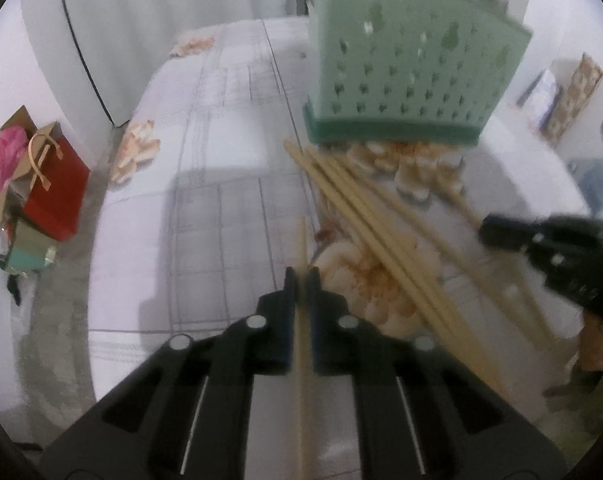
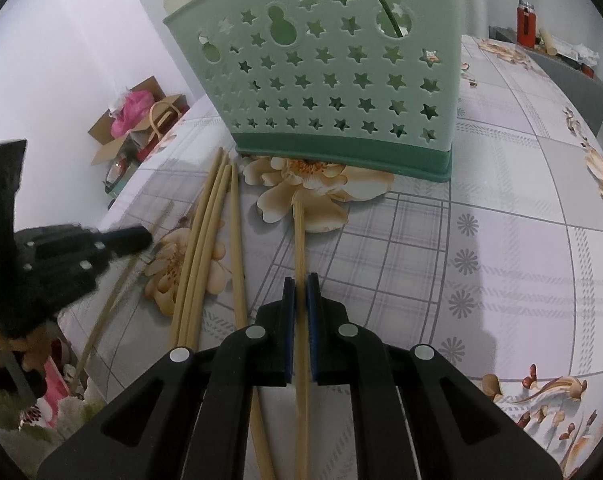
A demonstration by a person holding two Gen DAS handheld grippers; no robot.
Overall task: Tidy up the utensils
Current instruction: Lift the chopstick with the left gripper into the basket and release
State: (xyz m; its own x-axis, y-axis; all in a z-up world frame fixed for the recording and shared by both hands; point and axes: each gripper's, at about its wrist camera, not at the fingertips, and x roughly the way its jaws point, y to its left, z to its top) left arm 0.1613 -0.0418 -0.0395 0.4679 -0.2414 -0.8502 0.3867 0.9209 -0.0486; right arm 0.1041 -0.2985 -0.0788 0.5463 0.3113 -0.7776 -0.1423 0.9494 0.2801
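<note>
Chopstick (image 2: 300, 240) pinched by right tool (image 2: 300, 280), left likewise

Each view looks forward and steeply down along its own tool, close above the surface (image 1: 221, 184). The left wrist view faces the green holder (image 1: 413, 68) from its left, with the right tool (image 1: 486, 232) at its right edge. The right wrist view sits nearer the holder, with the left tool (image 2: 145, 236) at its left edge. Both share the holder, the loose chopsticks (image 2: 209, 240) and the red bag (image 1: 55, 188)
</note>
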